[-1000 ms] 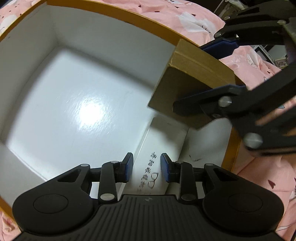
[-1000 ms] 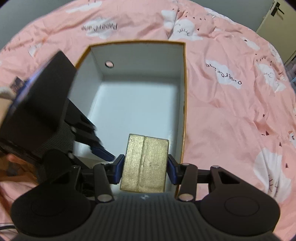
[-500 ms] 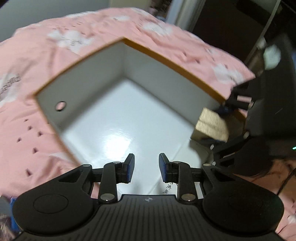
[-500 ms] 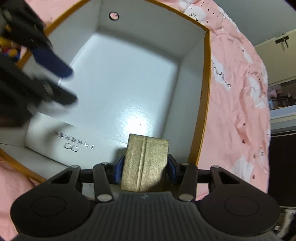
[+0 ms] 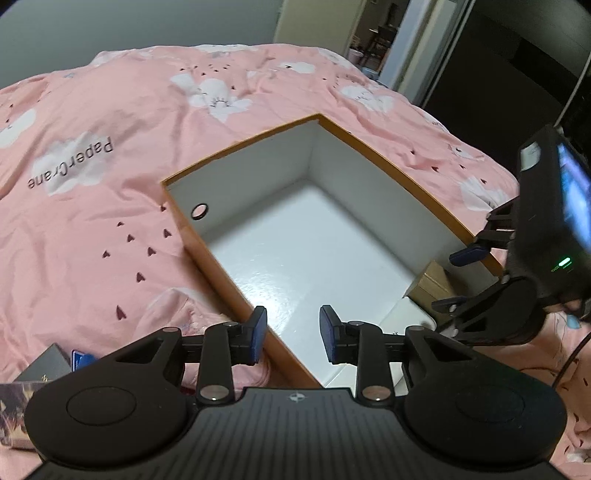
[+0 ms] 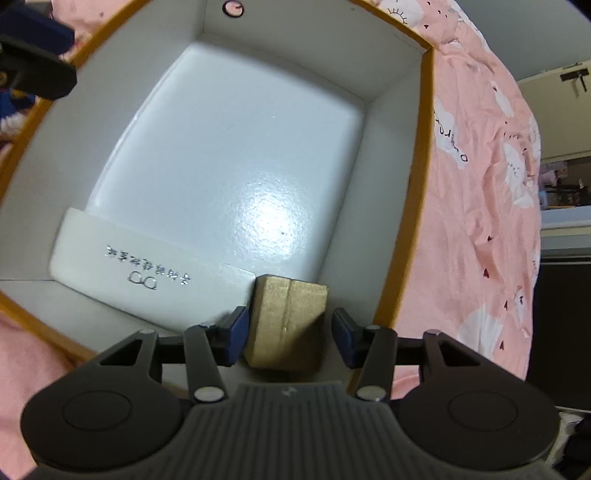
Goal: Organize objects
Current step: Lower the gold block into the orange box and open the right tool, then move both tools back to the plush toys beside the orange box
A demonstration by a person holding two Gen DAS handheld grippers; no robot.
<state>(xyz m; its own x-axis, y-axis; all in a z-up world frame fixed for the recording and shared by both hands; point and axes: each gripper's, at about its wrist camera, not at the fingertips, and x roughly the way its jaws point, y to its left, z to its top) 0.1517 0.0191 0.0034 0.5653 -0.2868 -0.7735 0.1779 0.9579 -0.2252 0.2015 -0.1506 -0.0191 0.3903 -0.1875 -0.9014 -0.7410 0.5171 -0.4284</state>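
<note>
A large box with orange rim and white inside [image 6: 424,155] lies on the pink bed; it also shows in the left wrist view [image 5: 369,147]. A gold-brown cardboard box [image 6: 288,321] rests in its near right corner, next to a white glasses case [image 6: 147,273]. My right gripper [image 6: 290,336] is open around the cardboard box, with gaps on both sides. In the left wrist view the cardboard box [image 5: 432,288] and the case [image 5: 406,317] sit at the box's right end, with the right gripper [image 5: 458,280] over them. My left gripper [image 5: 293,334] is open and empty above the box's near rim.
The pink quilt with cloud prints [image 5: 110,147] surrounds the box. A dark box and a patterned box [image 5: 22,384] lie at the lower left. A doorway [image 5: 373,33] is beyond the bed. The box's far wall has a round hole [image 6: 232,7].
My right gripper lowered the cardboard box into the corner beside the white case and opened its jaws. My left gripper pulled back and up out of the box.
</note>
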